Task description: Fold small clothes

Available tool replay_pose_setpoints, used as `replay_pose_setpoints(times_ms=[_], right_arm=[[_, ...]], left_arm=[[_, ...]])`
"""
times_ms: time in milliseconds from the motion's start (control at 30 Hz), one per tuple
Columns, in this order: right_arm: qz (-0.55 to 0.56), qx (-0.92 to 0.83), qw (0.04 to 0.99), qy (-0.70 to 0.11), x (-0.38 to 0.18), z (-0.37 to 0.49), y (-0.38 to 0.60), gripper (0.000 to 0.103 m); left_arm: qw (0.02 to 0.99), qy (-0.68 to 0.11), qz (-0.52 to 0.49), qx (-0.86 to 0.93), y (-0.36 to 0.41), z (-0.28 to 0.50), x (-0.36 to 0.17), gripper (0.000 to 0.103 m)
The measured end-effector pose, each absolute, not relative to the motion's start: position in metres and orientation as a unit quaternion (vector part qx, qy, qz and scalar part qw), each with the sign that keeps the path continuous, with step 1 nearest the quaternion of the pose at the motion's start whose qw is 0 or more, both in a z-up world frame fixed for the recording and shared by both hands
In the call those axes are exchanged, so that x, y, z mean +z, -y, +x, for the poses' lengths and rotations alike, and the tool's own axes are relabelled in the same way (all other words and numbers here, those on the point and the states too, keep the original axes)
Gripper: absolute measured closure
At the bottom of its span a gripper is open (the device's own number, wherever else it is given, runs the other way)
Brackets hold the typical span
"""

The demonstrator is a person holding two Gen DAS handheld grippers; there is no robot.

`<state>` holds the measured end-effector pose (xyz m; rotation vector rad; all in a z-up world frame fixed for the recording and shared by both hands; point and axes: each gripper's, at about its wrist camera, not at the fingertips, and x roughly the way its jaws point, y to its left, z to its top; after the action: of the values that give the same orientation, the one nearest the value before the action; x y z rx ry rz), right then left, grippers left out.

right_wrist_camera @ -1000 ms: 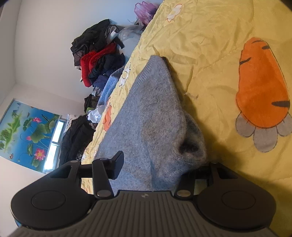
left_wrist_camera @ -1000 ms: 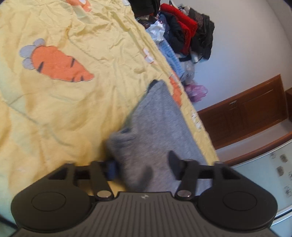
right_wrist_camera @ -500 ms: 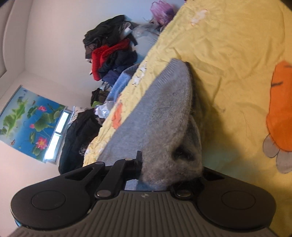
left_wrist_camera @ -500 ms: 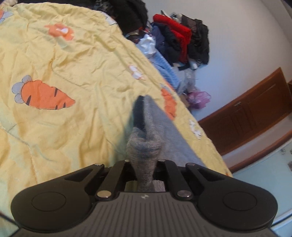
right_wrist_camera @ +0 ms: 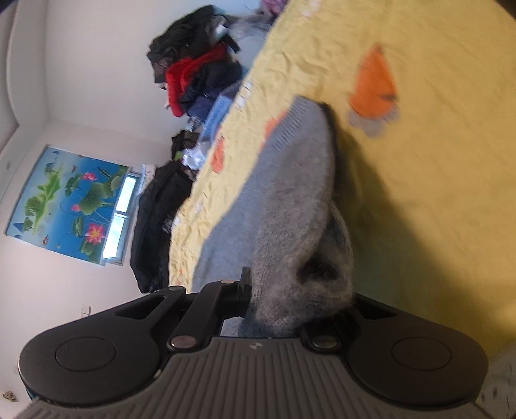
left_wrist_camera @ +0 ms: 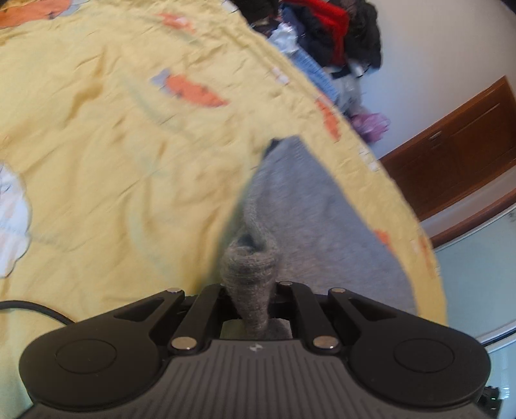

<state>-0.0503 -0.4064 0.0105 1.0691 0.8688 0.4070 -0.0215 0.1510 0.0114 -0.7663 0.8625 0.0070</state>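
A grey knit garment (left_wrist_camera: 309, 206) lies on a yellow bedspread (left_wrist_camera: 113, 145) with orange carrot prints. My left gripper (left_wrist_camera: 250, 290) is shut on a bunched corner of the garment, which rises in a fold from the bed. In the right wrist view the same grey garment (right_wrist_camera: 290, 193) drapes toward the lens, and my right gripper (right_wrist_camera: 290, 299) is shut on another thick bunched edge. The right fingertips are hidden by the cloth. The rest of the garment trails flat along the bed's edge.
A pile of dark, red and blue clothes (left_wrist_camera: 325, 29) lies at the bed's far end, also in the right wrist view (right_wrist_camera: 193, 74). A brown wooden cabinet (left_wrist_camera: 451, 141) stands against the wall. A black cable (left_wrist_camera: 35, 309) lies on the bedspread. A lotus poster (right_wrist_camera: 67, 199) hangs by a window.
Both grippers closed on the grey garment, having been open a second ago. They have since lifted its edge, and the views have swung across the bed.
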Motion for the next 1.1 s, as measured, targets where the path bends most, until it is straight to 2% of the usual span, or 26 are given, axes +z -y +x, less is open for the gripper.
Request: replay_pose_setpoints(times_ms=[67,167,200,233,267,300,367,433,567,633,800,933,967,1000,1033,1067,1100], right_arm=[[0.468,0.174,0.760,-0.417,-0.002,-0.057,0.400,0.088],[0.432,0.123,0.785,-0.426,-0.006,-0.061,0.399,0.075],[0.433,0.123,0.787,-0.422,-0.003,-0.064,0.404,0.062],[0.427,0.124,0.795,-0.413,0.005,-0.067,0.410,0.053],[0.415,0.122,0.809,-0.398,0.015,-0.071,0.417,0.040],[0.395,0.117,0.828,-0.381,0.026,-0.073,0.424,0.034],[0.342,0.100,0.863,-0.359,0.045,-0.068,0.437,0.034],[0.300,0.100,0.881,-0.351,0.058,-0.048,0.442,0.034],[0.219,0.132,0.901,-0.352,0.067,0.016,0.427,0.034],[0.192,0.151,0.901,-0.359,0.064,0.052,0.414,0.036],[0.153,0.134,0.901,-0.384,0.046,0.122,0.393,0.035],[0.139,0.142,0.891,-0.409,0.033,0.149,0.382,0.035],[0.133,0.146,0.890,-0.411,0.031,0.151,0.379,0.035],[0.127,0.150,0.892,-0.407,0.030,0.152,0.376,0.045],[0.123,0.162,0.890,-0.408,0.031,0.154,0.371,0.057],[0.122,0.174,0.886,-0.411,0.031,0.155,0.368,0.088],[0.120,0.181,0.882,-0.418,0.030,0.156,0.364,0.086]], left_arm=[[0.838,-0.410,-0.360,-0.012,-0.151,-0.021,0.000,0.097],[0.856,-0.413,-0.311,-0.013,-0.146,-0.027,0.011,0.092],[0.862,-0.409,-0.300,-0.009,-0.148,-0.033,0.018,0.091],[0.874,-0.395,-0.283,-0.003,-0.150,-0.041,0.027,0.087],[0.889,-0.378,-0.259,0.009,-0.152,-0.048,0.039,0.079],[0.903,-0.360,-0.234,0.027,-0.154,-0.055,0.049,0.075],[0.927,-0.318,-0.190,0.064,-0.159,-0.058,0.069,0.053],[0.943,-0.287,-0.147,0.084,-0.160,-0.042,0.085,0.043],[0.953,-0.295,-0.049,0.041,-0.138,0.035,0.095,0.043],[0.941,-0.339,-0.024,-0.006,-0.123,0.083,0.084,0.043],[0.915,-0.397,-0.054,-0.042,-0.114,0.172,0.055,0.043],[0.896,-0.434,-0.066,-0.060,-0.108,0.208,0.031,0.044],[0.896,-0.435,-0.063,-0.062,-0.105,0.211,0.028,0.045],[0.897,-0.433,-0.063,-0.065,-0.104,0.214,0.026,0.049],[0.896,-0.434,-0.064,-0.072,-0.103,0.217,0.024,0.072],[0.894,-0.437,-0.062,-0.077,-0.101,0.219,0.023,0.093],[0.895,-0.435,-0.056,-0.080,-0.099,0.220,0.023,0.095]])
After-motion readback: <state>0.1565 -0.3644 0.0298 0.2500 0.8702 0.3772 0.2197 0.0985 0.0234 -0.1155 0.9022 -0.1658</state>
